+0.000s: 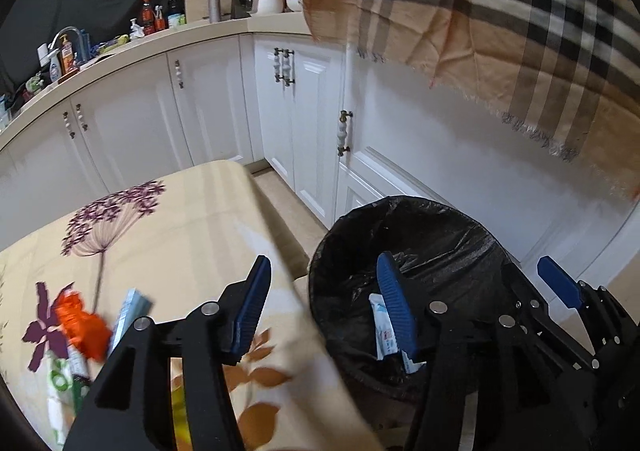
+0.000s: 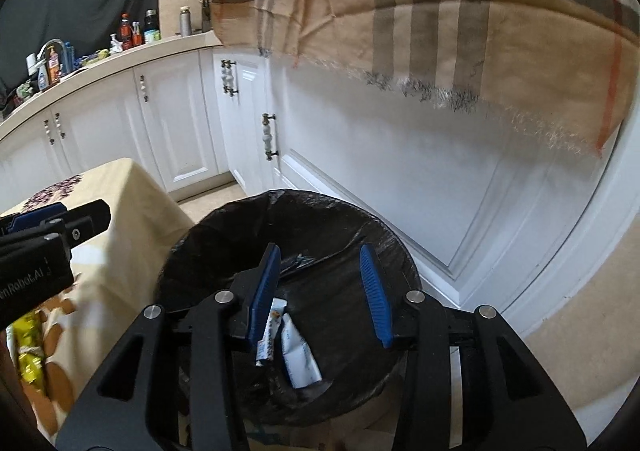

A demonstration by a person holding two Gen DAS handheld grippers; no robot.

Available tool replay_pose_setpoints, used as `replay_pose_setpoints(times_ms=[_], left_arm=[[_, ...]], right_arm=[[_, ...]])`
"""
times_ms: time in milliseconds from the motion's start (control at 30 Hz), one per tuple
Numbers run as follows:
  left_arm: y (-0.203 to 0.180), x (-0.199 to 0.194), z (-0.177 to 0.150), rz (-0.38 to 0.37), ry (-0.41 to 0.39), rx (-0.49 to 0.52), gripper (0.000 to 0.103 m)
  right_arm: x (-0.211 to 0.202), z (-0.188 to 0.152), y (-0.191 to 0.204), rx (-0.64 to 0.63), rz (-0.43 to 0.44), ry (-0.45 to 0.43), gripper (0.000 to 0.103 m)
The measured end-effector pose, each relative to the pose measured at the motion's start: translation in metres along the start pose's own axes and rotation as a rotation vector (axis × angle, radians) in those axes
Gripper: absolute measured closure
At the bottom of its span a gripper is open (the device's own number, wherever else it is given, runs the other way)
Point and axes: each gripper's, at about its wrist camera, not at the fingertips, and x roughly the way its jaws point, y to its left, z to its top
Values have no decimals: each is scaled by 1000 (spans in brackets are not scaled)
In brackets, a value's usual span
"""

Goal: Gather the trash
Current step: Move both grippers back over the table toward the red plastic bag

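- A round bin lined with a black plastic bag fills the lower centre of the right wrist view; it stands on the floor just beside the table draped in a cream floral cloth.
- Inside the bin lie two white crumpled wrappers, one narrow with blue print, one wider, resting on the bag's bottom.
- The right claw hangs above the bin's mouth, its blue ribbed fingers spread apart, released, gripping nothing.
- The left claw sits in the lower middle of the left wrist view, between table edge and bin, fingers wide apart and empty.
- On the table, lower left of that view, lies more trash: a crumpled orange wrapper, a pale blue flat packet touching it, and a green-and-white packet below.
- A yellow wrapper shows at the far left of the right wrist view.
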Motion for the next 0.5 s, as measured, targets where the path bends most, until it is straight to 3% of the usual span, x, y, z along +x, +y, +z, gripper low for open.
replay_pose_setpoints(times_ms=[267,500], left_arm=[[38,-56,-22,30,-32,-28,45],[85,-105,-56,108,-51,-67,43]], right_arm=[[-57,-13,34,-48,86,-20,59],[-102,-26,70,-83,175,-33,55]])
